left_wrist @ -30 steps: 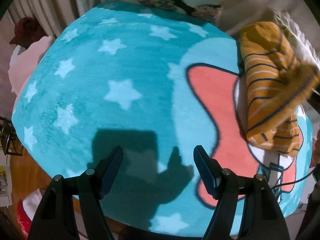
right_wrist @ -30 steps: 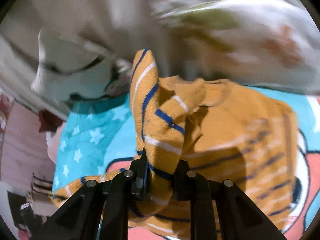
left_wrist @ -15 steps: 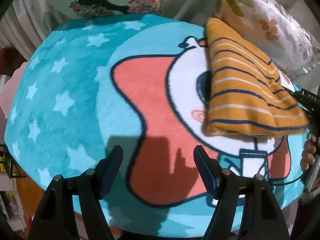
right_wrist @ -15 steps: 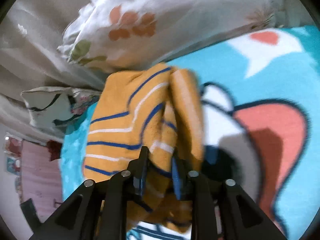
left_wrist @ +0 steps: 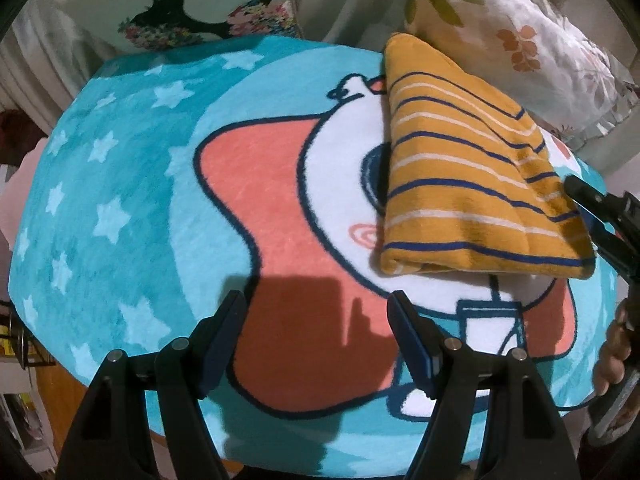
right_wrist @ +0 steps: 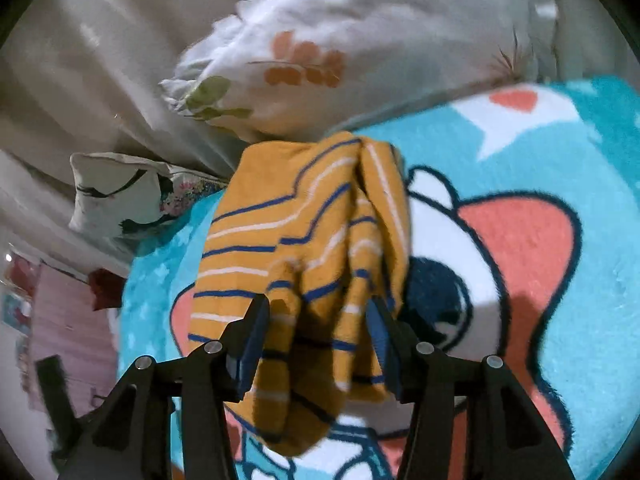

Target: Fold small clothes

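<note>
Where the folded mustard-yellow garment (left_wrist: 460,176) with navy and white stripes lies, we find it flat on the turquoise cartoon blanket (left_wrist: 132,184), towards the blanket's far right part, its far corner touching a leaf-print pillow (left_wrist: 516,36). We note the near folded edge is thick and rounded; the right-hand edge is bunched into ridges.

To the garment's left, we record a wide bare stretch of blanket over the pink ear shape and star pattern, up to a floral cushion (left_wrist: 208,20) at the far edge. The blanket's near and left borders drop off in view.

The right gripper (right_wrist: 318,320) is at the garment's bunched right edge. Its jaws are opening; the ridged cloth sits between them, and we see the pads standing off the cloth on both sides. A hand (left_wrist: 614,354) is partly visible at the left camera's right margin.

The left gripper (left_wrist: 318,312) hangs over bare blanket, near the garment's near edge but apart from it, jaws well spread and holding nothing.
</note>
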The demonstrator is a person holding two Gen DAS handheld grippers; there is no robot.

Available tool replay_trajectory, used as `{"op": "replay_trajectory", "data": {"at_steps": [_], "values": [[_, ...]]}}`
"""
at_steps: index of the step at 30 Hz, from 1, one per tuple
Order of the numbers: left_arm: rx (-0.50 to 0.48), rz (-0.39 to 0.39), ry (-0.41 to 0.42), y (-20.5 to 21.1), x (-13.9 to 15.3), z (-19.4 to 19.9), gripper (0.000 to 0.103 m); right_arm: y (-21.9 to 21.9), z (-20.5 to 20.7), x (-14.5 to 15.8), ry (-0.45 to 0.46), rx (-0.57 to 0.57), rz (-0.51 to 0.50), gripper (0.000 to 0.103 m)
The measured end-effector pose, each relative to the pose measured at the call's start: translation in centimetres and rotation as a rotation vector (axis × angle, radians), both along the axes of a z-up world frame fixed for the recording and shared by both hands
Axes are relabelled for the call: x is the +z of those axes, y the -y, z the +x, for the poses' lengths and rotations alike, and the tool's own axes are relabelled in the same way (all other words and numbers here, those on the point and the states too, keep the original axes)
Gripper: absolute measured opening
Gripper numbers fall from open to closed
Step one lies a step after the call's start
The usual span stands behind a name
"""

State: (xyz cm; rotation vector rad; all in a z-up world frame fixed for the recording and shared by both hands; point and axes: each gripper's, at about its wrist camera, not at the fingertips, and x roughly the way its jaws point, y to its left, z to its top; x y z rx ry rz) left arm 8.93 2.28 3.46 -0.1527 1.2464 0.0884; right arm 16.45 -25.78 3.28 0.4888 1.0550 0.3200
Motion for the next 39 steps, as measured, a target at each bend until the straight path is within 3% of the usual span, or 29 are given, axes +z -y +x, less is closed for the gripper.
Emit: {"op": "replay_trajectory", "data": {"at_steps": [3,4,5,12,14,16,18,20,22,29,30,32,34,35,39], "values": [[-0.014,0.003,0.0,0.4,0.2,0.3,0.072,-1.5,0.3,-0.9,-0.032,0.049,0.009,0.052],[-0.017,0.001,0.001,0.5,0.3,0.4,0.072,-2.1,0.6,-1.6,-0.05,0.083,0.015,0.026],[-0.018,-0.001,0.004,0.5,0.3,0.6,0.072,-2.2,0.7,-2.1,-0.066,0.098,0.006,0.01],[-0.04,-0.09,0.055,-0.4,0.3,3.2,0.072,1.5,0.9,-4.7,-0.165,0.023,-0.047,0.009],[-0.062,-0.164,0.071,-0.6,-0.3,4.8,0.072,1.2,1.0,-4.5,-0.154,0.043,-0.034,0.011],[-0.082,-0.259,0.08,-0.9,-1.2,6.7,0.074,1.5,1.1,-3.7,-0.121,0.045,0.043,0.015],[-0.095,-0.326,0.088,-0.9,-1.9,8.5,0.075,2.4,1.0,-2.9,-0.081,0.018,0.105,0.03],[-0.11,-0.371,0.093,-0.8,-2.5,9.8,0.077,3.2,1.3,-2.4,-0.055,-0.018,0.081,0.074],[-0.127,-0.424,0.089,-0.5,-3.3,11.4,0.082,3.7,2.0,-2.2,-0.043,-0.049,0.049,0.08],[-0.201,-0.608,-0.033,2.5,-6.8,14.4,0.084,2.8,5.8,-6.1,-0.131,-0.046,0.138,0.079],[-0.212,-0.605,-0.047,3.2,-6.9,14.5,0.082,2.4,5.9,-6.7,-0.139,-0.043,0.148,0.075],[-0.216,-0.592,-0.053,3.7,-6.4,14.5,0.058,2.1,6.2,-7.4,-0.16,-0.052,0.189,0.054],[-0.226,-0.578,-0.051,3.7,-4.9,14.2,0.042,2.5,6.3,-7.7,-0.189,-0.058,0.245,0.042],[-0.229,-0.567,-0.05,3.7,-4.3,14.0,0.04,3.0,6.2,-7.5,-0.204,-0.057,0.303,0.038],[-0.219,-0.557,-0.038,3.2,-1.4,11.5,0.04,3.2,4.4,-5.2,-0.186,-0.003,0.366,0.032]]}}
